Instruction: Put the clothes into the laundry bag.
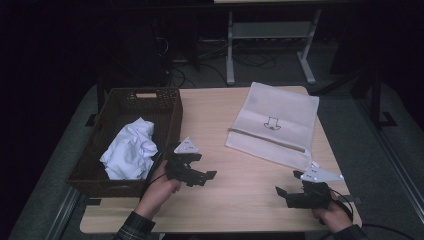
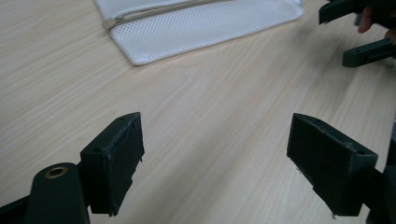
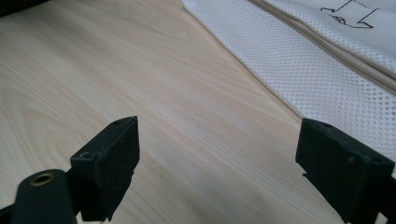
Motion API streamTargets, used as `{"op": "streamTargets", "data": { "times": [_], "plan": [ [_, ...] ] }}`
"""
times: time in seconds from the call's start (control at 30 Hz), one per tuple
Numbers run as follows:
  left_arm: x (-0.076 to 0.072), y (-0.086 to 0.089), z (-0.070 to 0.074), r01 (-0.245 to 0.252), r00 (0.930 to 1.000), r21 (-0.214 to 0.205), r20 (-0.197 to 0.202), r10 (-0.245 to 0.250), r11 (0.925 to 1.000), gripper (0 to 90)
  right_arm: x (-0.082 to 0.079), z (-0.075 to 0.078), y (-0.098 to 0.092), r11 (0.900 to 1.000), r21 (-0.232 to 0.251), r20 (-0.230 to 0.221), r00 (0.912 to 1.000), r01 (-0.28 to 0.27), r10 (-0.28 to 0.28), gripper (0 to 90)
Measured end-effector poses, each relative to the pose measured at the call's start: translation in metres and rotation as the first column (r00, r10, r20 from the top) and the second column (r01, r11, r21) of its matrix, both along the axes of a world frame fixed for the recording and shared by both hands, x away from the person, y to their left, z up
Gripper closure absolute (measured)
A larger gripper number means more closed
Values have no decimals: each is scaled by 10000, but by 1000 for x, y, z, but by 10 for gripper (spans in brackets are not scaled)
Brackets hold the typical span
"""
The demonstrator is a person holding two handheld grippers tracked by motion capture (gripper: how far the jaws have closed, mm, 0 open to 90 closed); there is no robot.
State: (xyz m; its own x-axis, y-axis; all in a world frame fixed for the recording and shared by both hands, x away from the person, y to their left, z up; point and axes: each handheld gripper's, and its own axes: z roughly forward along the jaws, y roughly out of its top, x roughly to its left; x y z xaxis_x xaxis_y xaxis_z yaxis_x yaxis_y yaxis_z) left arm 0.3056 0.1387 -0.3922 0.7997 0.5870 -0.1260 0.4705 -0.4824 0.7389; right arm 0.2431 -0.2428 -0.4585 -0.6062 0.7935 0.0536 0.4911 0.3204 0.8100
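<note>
The flat white mesh zip bag [image 1: 274, 125] lies on the pale wooden table [image 1: 220, 130], just beyond the right gripper [image 1: 289, 183] and well apart from the left gripper [image 1: 206, 177]; both gape wide, empty

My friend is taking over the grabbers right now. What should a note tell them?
Left gripper: open, holding nothing, above the light wooden table beside the basket.
Right gripper: open, holding nothing, near the table's front right corner.
Crumpled white cloth: lying in the dark brown woven basket at the table's left.
White mesh zip bag: lying flat at the table's far right, its zipper looks closed.
Done: nothing gripped yet.
Left: probably opening the bag and moving the cloth into it.
</note>
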Motion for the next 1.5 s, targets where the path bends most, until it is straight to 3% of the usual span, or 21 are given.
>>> {"op": "streamTargets", "data": {
  "times": [0.1,0.23,0.33,0.6,0.77,0.87,0.97,1.0,1.13,1.5],
  "plan": [
    [4,1,5,-75,9999,135,77,74,9999,182,1,0,0,10000,-2,-3,10000,37,-37,128],
    [10,4,8,-211,9990,-217,-402,202,9995,182,1,0,0,10000,-11,-20,10000,67,-67,128],
    [10,2,9,-24,9984,-46,-563,22,10000,182,1,0,-1,10000,-20,-14,10000,71,-71,128],
    [19,0,23,404,9989,174,-249,-400,9990,182,1,-1,-2,9999,-87,48,10000,61,-60,128],
    [29,4,27,436,9984,319,-374,-424,9985,182,1,-1,-2,9999,-89,83,9999,138,-137,128],
    [34,7,29,469,9965,97,-695,-462,9989,182,1,-2,-3,9998,-74,38,9998,199,-199,128],
    [38,9,31,683,9957,106,-637,-675,9976,182,0,-2,-4,9996,-132,32,9997,244,-244,128],
    [42,12,34,731,9953,314,-661,-709,9968,182,1,-2,-4,9995,-119,39,9996,275,-275,128],
    [47,18,35,730,9956,127,-600,-722,9972,182,3,-3,-5,9988,-66,-6,9988,481,-481,128],
    [54,24,36,587,9980,515,-279,-574,9969,183,6,-3,-7,9978,76,-90,9978,657,-656,129]
  ]
}}
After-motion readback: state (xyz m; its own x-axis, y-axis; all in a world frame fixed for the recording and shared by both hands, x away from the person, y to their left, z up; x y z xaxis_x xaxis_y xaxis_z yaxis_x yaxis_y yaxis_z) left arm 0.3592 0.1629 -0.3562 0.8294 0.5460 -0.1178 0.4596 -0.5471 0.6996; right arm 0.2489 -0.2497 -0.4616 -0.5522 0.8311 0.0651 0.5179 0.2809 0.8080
